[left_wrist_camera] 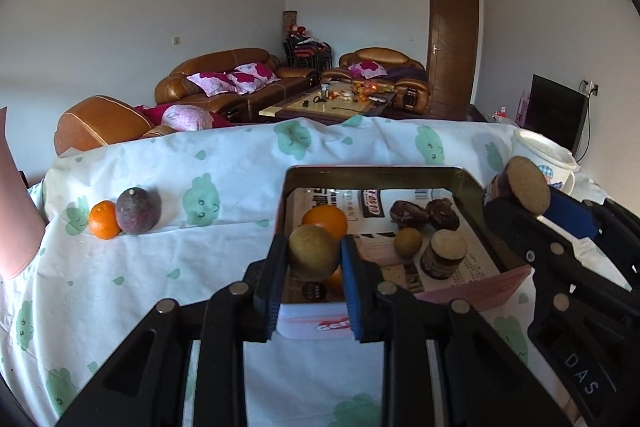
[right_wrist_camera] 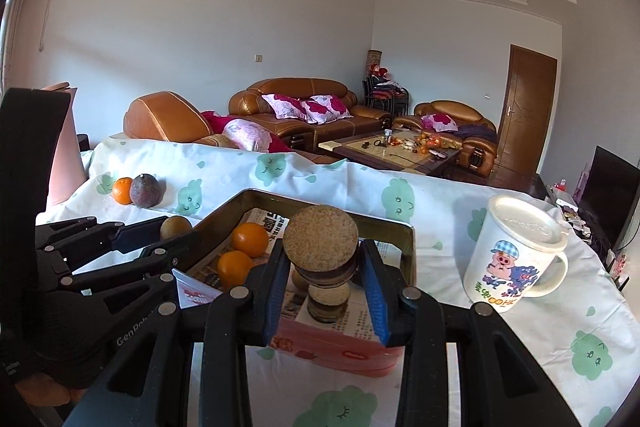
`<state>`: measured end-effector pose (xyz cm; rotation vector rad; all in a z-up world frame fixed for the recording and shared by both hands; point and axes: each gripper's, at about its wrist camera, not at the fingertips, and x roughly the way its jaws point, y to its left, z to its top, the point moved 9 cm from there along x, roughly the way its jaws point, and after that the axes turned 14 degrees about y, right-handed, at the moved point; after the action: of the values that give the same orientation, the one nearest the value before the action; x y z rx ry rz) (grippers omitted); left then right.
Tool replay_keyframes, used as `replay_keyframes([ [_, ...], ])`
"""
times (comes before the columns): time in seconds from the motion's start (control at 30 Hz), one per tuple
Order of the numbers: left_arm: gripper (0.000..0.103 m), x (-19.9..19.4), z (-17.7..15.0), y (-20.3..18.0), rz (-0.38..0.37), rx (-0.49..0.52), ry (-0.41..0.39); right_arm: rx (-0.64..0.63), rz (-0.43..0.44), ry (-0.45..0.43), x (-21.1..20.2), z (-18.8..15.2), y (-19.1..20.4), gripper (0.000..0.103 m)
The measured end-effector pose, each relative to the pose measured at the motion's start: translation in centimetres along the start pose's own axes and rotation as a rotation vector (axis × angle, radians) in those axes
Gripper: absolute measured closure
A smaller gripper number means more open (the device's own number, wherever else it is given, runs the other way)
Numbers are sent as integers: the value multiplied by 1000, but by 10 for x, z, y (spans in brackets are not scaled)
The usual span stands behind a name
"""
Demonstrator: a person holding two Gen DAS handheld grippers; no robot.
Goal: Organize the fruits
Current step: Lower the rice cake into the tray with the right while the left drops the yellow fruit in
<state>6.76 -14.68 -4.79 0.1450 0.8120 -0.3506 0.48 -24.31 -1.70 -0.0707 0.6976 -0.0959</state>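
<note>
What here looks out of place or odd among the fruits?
The cork-topped round pieces are no fruit: one is held over the tin box by the right gripper, another stands inside. An orange and a dark purple fruit lie outside, touching, on the cloth.
</note>
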Motion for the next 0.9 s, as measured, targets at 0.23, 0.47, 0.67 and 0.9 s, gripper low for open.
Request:
replay_keyframes([
  [0.23, 75, 9, 10, -26, -31, 30, 10, 55, -21, 7, 2, 1, -29, 65],
  [0.47, 75, 19, 33, -34, -29, 31, 4, 87, -44, 18, 10, 2, -43, 65],
  [0.67, 75, 34, 39, -27, -7, 13, 33, 110, -41, 44, 24, 4, -48, 65],
  [0.9, 75, 48, 38, -21, -5, 2, 64, 94, -24, 81, 42, 7, -38, 65],
])
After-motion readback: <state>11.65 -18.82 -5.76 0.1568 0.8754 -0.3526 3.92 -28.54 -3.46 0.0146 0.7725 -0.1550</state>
